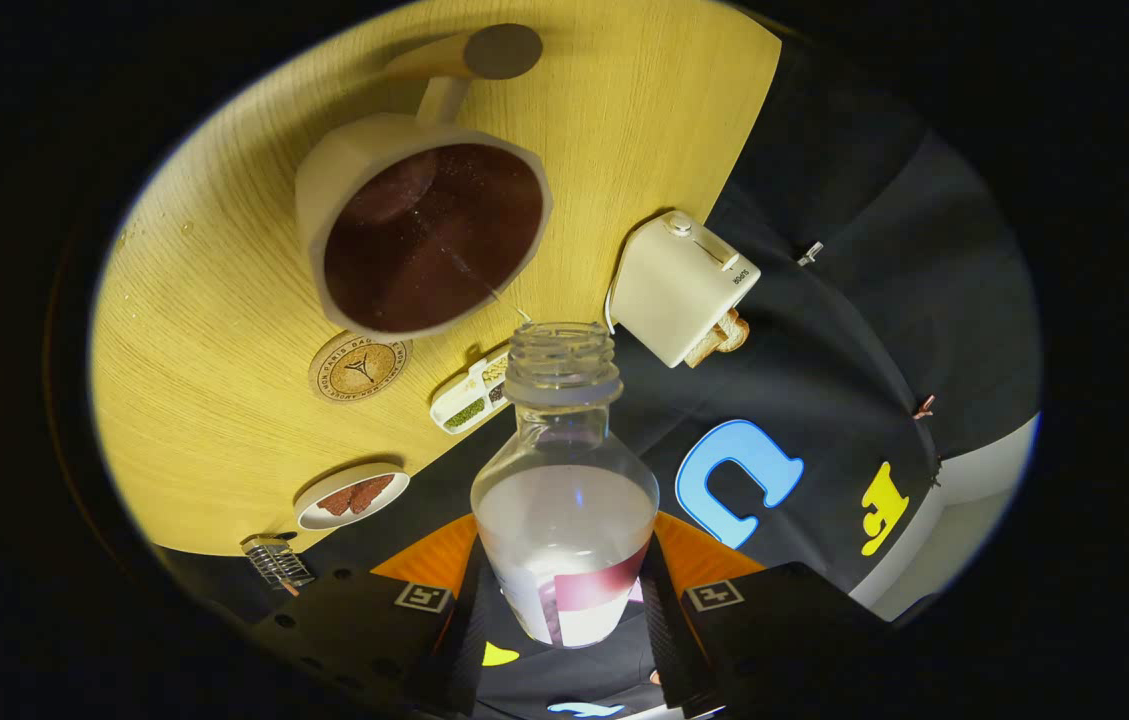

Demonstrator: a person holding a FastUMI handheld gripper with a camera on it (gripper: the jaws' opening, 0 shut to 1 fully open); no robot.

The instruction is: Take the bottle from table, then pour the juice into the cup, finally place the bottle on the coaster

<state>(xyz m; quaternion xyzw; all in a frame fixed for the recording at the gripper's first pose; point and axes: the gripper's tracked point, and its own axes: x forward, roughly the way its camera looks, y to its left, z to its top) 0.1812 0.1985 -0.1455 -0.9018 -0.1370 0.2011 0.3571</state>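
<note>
My gripper (564, 600) is shut on a clear plastic bottle (564, 480), one finger pressing each side of its body. The bottle has no cap and holds cloudy white juice in its lower part. It is tipped, its open mouth pointing toward a cream cup (422, 232) with a dark inside and a long handle. A thin stream (479, 278) runs from the bottle's mouth into the cup. A round cork coaster (359, 367) lies on the wooden table (214, 300) just beside the cup, between the cup and my fingers.
A white toaster (684, 288) with bread in it stands at the table's edge beyond the bottle mouth. A small white tray of spices (469, 395) lies beside the bottle's neck. A small plate (352, 497) and a metal rack (277, 562) sit near my left finger.
</note>
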